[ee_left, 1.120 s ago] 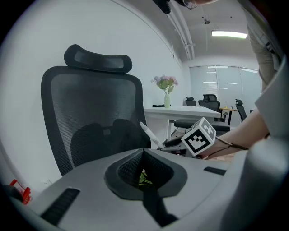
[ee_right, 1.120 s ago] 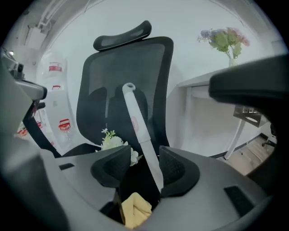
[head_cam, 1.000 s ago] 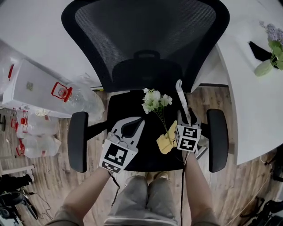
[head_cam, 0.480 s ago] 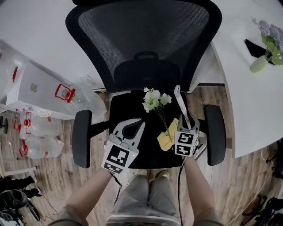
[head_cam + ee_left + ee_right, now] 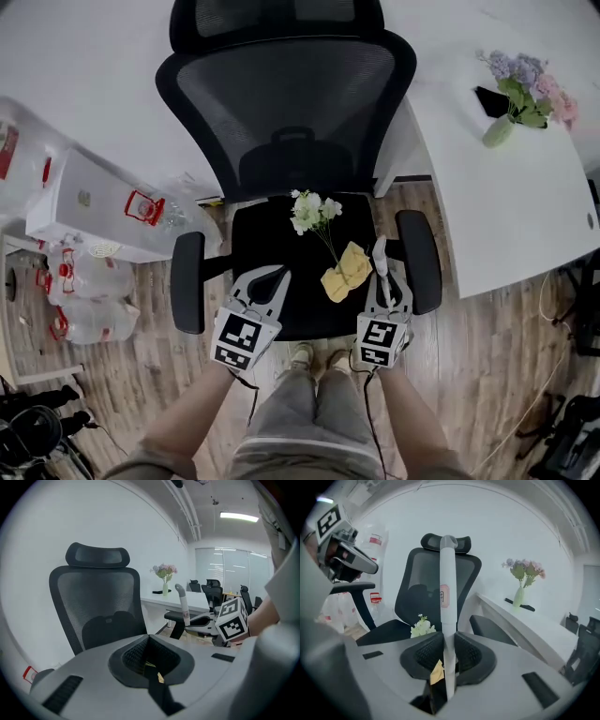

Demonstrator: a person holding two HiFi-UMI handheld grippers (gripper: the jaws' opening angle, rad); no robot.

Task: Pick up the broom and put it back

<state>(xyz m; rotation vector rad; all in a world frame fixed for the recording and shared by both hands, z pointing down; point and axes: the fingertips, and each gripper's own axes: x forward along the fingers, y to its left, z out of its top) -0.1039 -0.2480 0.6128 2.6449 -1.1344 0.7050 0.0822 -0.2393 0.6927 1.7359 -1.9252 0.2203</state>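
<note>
- Broom (image 5: 448, 588): only its white handle with a rounded top shows; the brush end is out of sight.
- Handle stands between the jaws of the right claw (image 5: 449, 641), and both black ribbed pads sit against it.
- Right claw jaws are closing, clenched on the handle.
- Head view: right claw (image 5: 382, 286) is over the front right corner of the chair seat (image 5: 281, 244). The broom (image 5: 379, 253) sticks out from its tips, just beside the right armrest (image 5: 419, 262).
- Yellow cloth (image 5: 345, 272) lies crumpled on the seat, just left of the handle.
- White flower sprig (image 5: 309, 211) lies on the seat behind the cloth, stem pointing toward it.
- Left claw (image 5: 149, 644): jaws together, grasping nothing.
- Head view: left claw (image 5: 267, 277) is over the front left part of the seat, well apart from the broom.
- Black mesh office chair (image 5: 281, 103) faces the person, backrest upright.
- White counter (image 5: 487, 206) is right of the chair, with a green vase of flowers (image 5: 511, 103) on it.
- Water bottles (image 5: 84, 309) are on the wood floor at left.
</note>
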